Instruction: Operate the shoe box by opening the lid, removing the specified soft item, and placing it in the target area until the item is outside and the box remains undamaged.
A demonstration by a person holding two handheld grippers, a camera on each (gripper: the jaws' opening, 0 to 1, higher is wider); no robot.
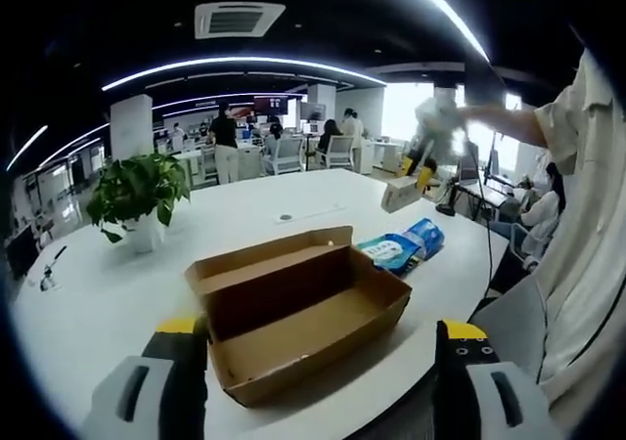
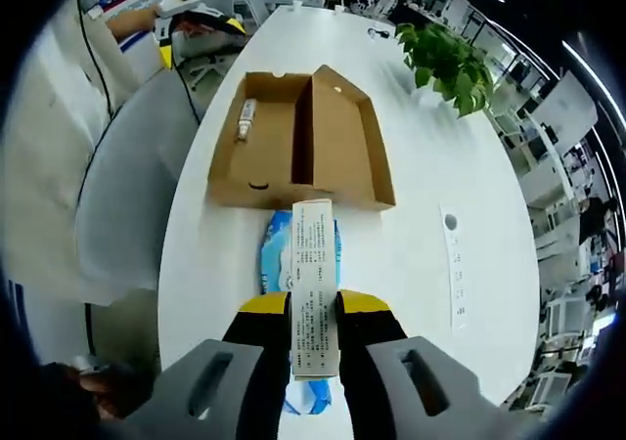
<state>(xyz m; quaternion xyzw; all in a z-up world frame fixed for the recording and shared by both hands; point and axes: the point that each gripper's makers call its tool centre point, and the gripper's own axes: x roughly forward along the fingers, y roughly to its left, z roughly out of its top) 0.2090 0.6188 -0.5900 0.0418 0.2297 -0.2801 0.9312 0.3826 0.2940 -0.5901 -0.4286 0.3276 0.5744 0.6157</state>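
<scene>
Carton (image 2: 314, 293) clamped between right jaws above blue pack (image 2: 277, 254).

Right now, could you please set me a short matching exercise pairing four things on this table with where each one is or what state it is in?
Things:
1. shoe box
2. white carton
3. blue packet
4. potted plant

Places or states:
A. clamped between the right gripper's jaws
B. lying flat on the table beside the box's short end
C. lid folded open
D. standing upright on the table, apart from the box

Pairs: 1-C, 2-A, 3-B, 4-D
</scene>
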